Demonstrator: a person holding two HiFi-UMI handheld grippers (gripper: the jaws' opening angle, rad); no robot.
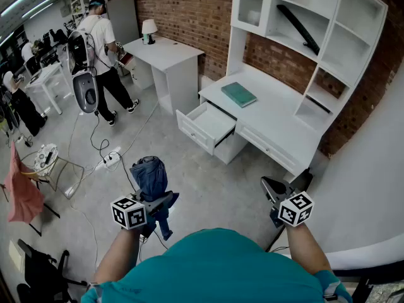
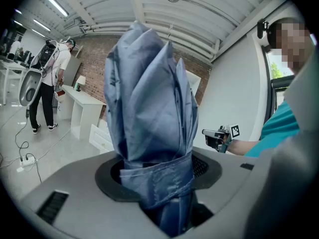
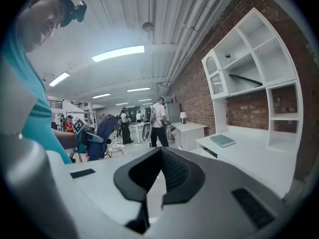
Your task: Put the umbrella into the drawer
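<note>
Teal book (image 1: 238, 94) on desk (image 1: 278, 115) above open drawer (image 1: 208, 122)

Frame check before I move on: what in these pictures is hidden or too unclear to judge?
- Folded blue fabric umbrella: left gripper view, lower end hidden between the jaws of the left gripper.
- Open white drawer: head view, its rear end runs under the white desk.
- Long dark object on the shelf: head view, too small to identify.
</note>
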